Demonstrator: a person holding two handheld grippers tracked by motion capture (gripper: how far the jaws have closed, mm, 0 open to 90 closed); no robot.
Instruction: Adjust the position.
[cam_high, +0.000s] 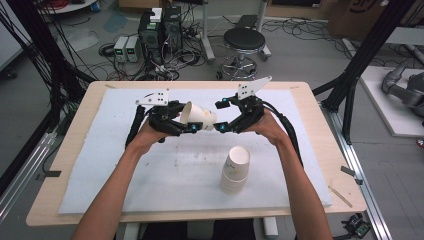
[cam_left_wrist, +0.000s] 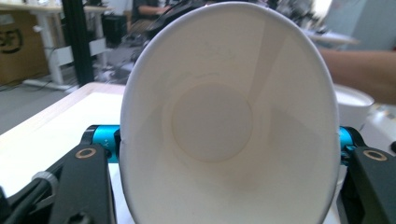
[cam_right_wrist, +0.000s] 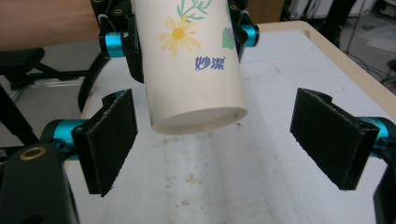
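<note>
A white paper cup (cam_high: 197, 116) with a flower print is held sideways above the table, its mouth toward the left hand. My left gripper (cam_high: 184, 117) is shut on it near the rim; the left gripper view looks straight into the cup (cam_left_wrist: 229, 121), with a blue-tipped jaw at each side. In the right gripper view the cup's base (cam_right_wrist: 191, 65) points at the camera. My right gripper (cam_right_wrist: 212, 140) is open, its black pads (cam_right_wrist: 109, 140) standing wide on either side of the base without touching it. In the high view the right gripper (cam_high: 220, 116) faces the cup's base.
A stack of upturned paper cups (cam_high: 235, 170) stands on the white foam mat (cam_high: 125, 165) nearer the person, right of centre. The mat covers a wooden table (cam_high: 320, 145). A stool (cam_high: 244, 40) and computer boxes (cam_high: 157, 30) are on the floor beyond.
</note>
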